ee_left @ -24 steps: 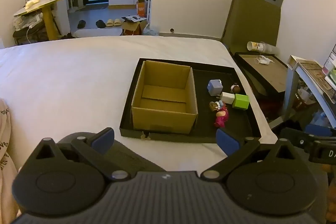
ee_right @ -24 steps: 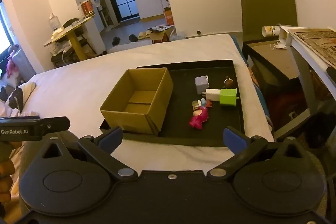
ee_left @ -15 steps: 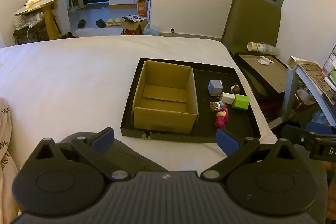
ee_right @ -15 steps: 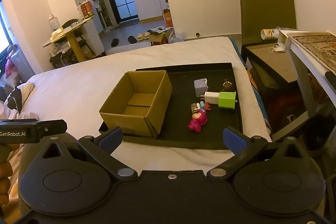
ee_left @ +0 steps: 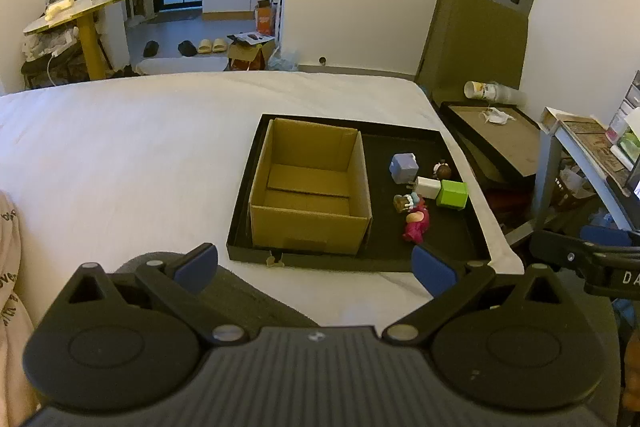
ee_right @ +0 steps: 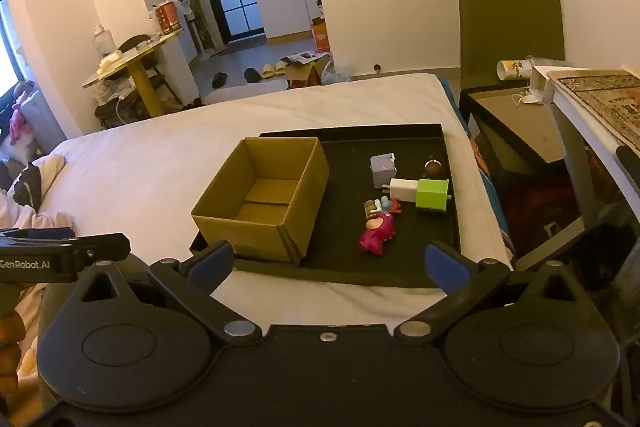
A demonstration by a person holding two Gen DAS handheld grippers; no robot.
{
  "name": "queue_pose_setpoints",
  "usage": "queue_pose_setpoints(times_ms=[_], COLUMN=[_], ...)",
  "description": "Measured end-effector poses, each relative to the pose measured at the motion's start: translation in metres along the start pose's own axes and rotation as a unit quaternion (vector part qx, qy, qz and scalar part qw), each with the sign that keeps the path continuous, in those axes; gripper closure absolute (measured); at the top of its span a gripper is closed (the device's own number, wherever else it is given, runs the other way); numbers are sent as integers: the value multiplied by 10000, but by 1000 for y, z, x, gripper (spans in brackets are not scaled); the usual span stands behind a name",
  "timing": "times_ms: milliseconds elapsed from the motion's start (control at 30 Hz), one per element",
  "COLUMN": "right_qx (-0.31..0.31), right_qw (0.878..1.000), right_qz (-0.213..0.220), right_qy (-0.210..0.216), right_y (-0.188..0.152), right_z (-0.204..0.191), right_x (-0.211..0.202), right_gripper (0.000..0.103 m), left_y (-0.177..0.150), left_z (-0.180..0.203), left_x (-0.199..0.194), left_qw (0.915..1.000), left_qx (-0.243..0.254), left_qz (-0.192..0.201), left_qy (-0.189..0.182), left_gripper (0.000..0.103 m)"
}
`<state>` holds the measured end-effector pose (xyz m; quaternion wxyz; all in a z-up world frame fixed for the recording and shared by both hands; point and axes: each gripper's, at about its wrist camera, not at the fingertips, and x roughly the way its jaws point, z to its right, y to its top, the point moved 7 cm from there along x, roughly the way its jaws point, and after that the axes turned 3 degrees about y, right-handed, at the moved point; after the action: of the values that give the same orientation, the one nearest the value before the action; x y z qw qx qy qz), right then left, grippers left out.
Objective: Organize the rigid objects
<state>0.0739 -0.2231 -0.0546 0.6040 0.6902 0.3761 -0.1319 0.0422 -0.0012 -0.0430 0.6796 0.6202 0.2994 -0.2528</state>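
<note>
Both views crept nearer tray [ee_right: 440, 267]; both tools released; pink figure [ee_right: 376, 233] lies lengthwise toward camera.

white bed [ee_left: 140, 163], yellow table [ee_left: 86, 15], slippers [ee_left: 212, 45]

brown cardboard box [ee_left: 308, 187] on black tray [ee_left: 456, 247], green cube [ee_left: 452, 193], lilac cube [ee_left: 404, 167], magenta figure [ee_left: 417, 223], white bed sheet [ee_left: 140, 155].
</note>
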Motion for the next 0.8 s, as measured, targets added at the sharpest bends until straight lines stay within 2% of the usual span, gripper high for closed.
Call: queue_pose_setpoints(times_ms=[800], right_qx=[41], right_qw=[9999], right_qz=[94], right_qy=[-95], right_y=[-4], right_z=[-4], right_x=[-9], right_gripper=[0], left_y=[0], left_z=[5], left_x=[-10], left_qw=[9999], left_qx=[37], left_qz=[32], left_qy=[-97], left_gripper=[0])
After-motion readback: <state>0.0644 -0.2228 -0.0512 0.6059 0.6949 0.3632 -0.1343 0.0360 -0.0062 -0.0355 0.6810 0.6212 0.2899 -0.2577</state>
